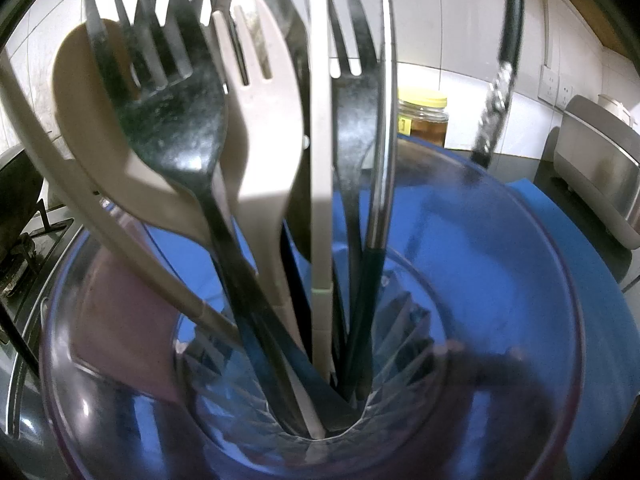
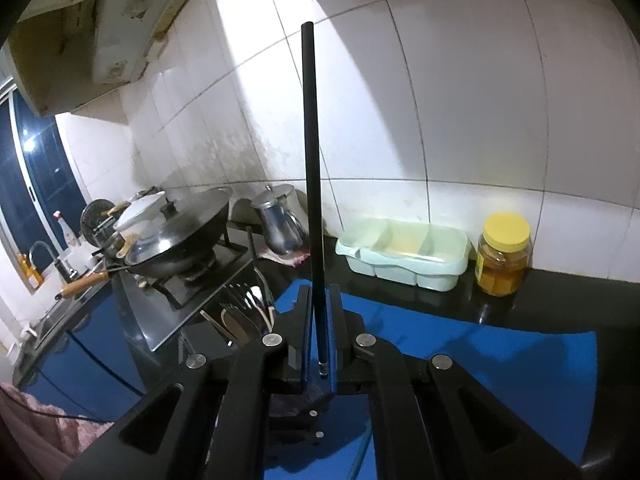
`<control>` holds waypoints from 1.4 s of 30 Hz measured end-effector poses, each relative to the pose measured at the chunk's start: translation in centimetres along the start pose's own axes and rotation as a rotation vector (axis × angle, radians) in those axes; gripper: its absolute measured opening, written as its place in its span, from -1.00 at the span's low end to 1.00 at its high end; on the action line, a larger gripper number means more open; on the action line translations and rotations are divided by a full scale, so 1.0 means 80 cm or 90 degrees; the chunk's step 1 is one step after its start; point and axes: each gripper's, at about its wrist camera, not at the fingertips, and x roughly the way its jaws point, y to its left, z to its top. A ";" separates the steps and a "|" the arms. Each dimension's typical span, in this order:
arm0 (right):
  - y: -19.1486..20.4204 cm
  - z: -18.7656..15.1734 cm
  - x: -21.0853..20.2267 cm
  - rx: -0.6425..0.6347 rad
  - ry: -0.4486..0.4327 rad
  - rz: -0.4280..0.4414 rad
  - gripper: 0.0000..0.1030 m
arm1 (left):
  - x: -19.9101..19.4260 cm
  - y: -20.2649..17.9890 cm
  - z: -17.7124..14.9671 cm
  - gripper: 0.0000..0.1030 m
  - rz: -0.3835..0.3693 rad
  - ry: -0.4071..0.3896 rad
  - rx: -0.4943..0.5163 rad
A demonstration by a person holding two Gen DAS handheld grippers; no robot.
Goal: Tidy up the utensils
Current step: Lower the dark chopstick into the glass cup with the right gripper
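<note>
Black and thin, a chopstick (image 2: pixel 310 168) stands upright in our right gripper (image 2: pixel 319 330), jaws clamped on its lower end above the blue mat (image 2: pixel 460 344). It looks stiff, light and slippery, likely to pivot. Our left gripper, closed, grips the glass cup (image 1: pixel 552 320) holding forks.
</note>
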 end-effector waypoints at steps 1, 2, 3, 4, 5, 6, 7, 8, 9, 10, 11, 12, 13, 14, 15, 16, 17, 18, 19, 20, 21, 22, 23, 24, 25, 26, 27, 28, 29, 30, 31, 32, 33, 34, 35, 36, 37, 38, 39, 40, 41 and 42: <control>0.000 0.001 0.001 -0.001 -0.001 0.002 -0.85 | 0.000 0.000 0.000 0.55 0.000 0.000 0.000; 0.002 0.003 0.001 -0.001 -0.002 0.007 -0.85 | 0.000 0.000 0.000 0.55 0.000 0.000 0.000; 0.003 0.004 0.001 -0.002 -0.003 0.009 -0.85 | 0.000 0.000 0.000 0.55 0.000 0.000 0.000; 0.005 0.006 0.001 -0.003 -0.005 0.011 -0.85 | 0.000 0.000 0.000 0.55 0.000 0.000 0.000; 0.006 0.007 0.001 -0.005 -0.006 0.014 -0.85 | 0.000 0.000 0.000 0.55 0.000 0.000 0.000; 0.007 0.008 0.001 -0.007 -0.007 0.015 -0.85 | 0.000 0.000 0.000 0.55 0.000 0.000 0.000; 0.009 0.009 0.002 -0.008 -0.008 0.018 -0.85 | 0.000 0.000 0.000 0.55 0.000 0.000 0.000; 0.010 0.010 0.002 -0.009 -0.008 0.020 -0.85 | 0.000 0.000 0.000 0.55 0.000 0.000 0.000; 0.011 0.011 0.003 -0.010 -0.009 0.022 -0.85 | 0.000 0.000 0.000 0.55 0.000 0.000 0.000; 0.013 0.013 0.004 -0.009 -0.009 0.026 -0.85 | 0.000 0.000 0.000 0.55 0.000 0.000 0.000; 0.014 0.013 0.004 -0.007 -0.008 0.031 -0.85 | 0.000 0.000 0.000 0.55 0.000 0.000 0.000; 0.015 0.014 0.005 -0.006 -0.008 0.035 -0.85 | 0.000 0.000 0.000 0.55 0.000 0.000 0.000; 0.016 0.014 0.006 -0.007 -0.007 0.038 -0.85 | 0.000 0.000 0.000 0.55 0.000 0.000 0.000; 0.018 0.014 0.007 -0.008 -0.005 0.041 -0.85 | 0.000 0.000 0.000 0.55 0.000 0.000 0.000; 0.019 0.014 0.009 -0.010 -0.001 0.044 -0.85 | 0.000 0.000 0.000 0.55 0.000 0.000 0.000; 0.019 0.013 0.011 -0.012 0.001 0.046 -0.85 | 0.000 0.000 0.000 0.55 0.000 0.000 0.000; 0.021 0.013 0.014 -0.015 0.005 0.047 -0.85 | 0.000 0.000 0.000 0.55 0.000 0.000 0.000; 0.022 0.012 0.015 -0.017 0.008 0.048 -0.85 | 0.000 0.000 0.000 0.55 0.000 0.000 0.000; 0.023 0.012 0.017 -0.019 0.011 0.049 -0.85 | 0.000 0.000 0.000 0.55 0.000 0.000 0.000; 0.024 0.011 0.019 -0.021 0.014 0.050 -0.85 | 0.000 0.000 -0.001 0.55 0.000 0.000 0.000; 0.025 0.010 0.021 -0.024 0.018 0.051 -0.85 | 0.000 0.000 -0.001 0.55 0.000 0.000 0.000; 0.025 0.009 0.022 -0.025 0.021 0.051 -0.85 | 0.000 -0.001 -0.001 0.55 0.000 0.000 0.000; 0.026 0.008 0.025 -0.028 0.027 0.052 -0.85 | 0.000 0.000 -0.001 0.55 0.000 -0.001 0.000; 0.026 0.007 0.027 -0.029 0.031 0.052 -0.85 | 0.000 0.000 -0.001 0.55 0.000 0.000 0.000; 0.026 0.006 0.029 -0.030 0.037 0.053 -0.85 | 0.000 0.000 -0.001 0.55 0.000 0.000 0.000; 0.026 0.005 0.031 -0.031 0.040 0.052 -0.85 | 0.000 0.000 -0.001 0.55 0.000 0.000 0.000; 0.026 0.003 0.034 -0.032 0.047 0.052 -0.85 | 0.000 0.000 -0.001 0.55 0.000 -0.001 0.000; 0.026 0.002 0.037 -0.033 0.051 0.051 -0.85 | 0.000 0.000 -0.001 0.55 0.000 0.000 0.000; 0.026 0.000 0.040 -0.034 0.060 0.050 -0.85 | 0.000 0.000 -0.001 0.55 0.000 0.000 0.000; 0.025 -0.001 0.043 -0.034 0.067 0.050 -0.85 | 0.000 0.000 -0.001 0.55 0.000 0.000 0.000; 0.025 -0.003 0.046 -0.035 0.074 0.050 -0.85 | 0.000 0.000 -0.001 0.55 0.000 0.000 0.000; 0.025 -0.005 0.049 -0.036 0.082 0.050 -0.85 | 0.000 0.000 -0.001 0.55 0.000 0.000 0.000; 0.025 -0.007 0.051 -0.037 0.087 0.050 -0.85 | 0.000 0.000 0.000 0.55 0.000 0.000 0.000; 0.024 -0.009 0.054 -0.038 0.093 0.049 -0.85 | 0.000 0.000 -0.001 0.55 0.000 0.000 0.000; 0.024 -0.011 0.057 -0.040 0.099 0.048 -0.85 | 0.000 0.000 -0.001 0.55 0.000 0.000 0.000; 0.024 -0.013 0.060 -0.042 0.107 0.046 -0.85 | 0.000 0.000 -0.001 0.55 0.000 0.000 0.000; 0.024 -0.015 0.062 -0.043 0.112 0.046 -0.85 | 0.000 0.000 -0.001 0.55 0.000 0.000 0.000; 0.024 -0.017 0.065 -0.045 0.120 0.045 -0.85 | 0.000 0.000 -0.001 0.55 0.000 0.000 0.000; 0.024 -0.019 0.068 -0.047 0.126 0.043 -0.85 | 0.000 0.000 -0.001 0.55 0.000 0.000 0.000; 0.024 -0.020 0.070 -0.048 0.130 0.042 -0.85 | 0.000 0.000 -0.001 0.55 0.000 0.000 0.000; 0.024 -0.022 0.073 -0.050 0.138 0.040 -0.85 | 0.000 0.000 -0.001 0.55 0.000 0.000 0.000; 0.024 -0.024 0.075 -0.051 0.144 0.039 -0.85 | 0.000 0.000 0.000 0.55 0.000 0.000 0.000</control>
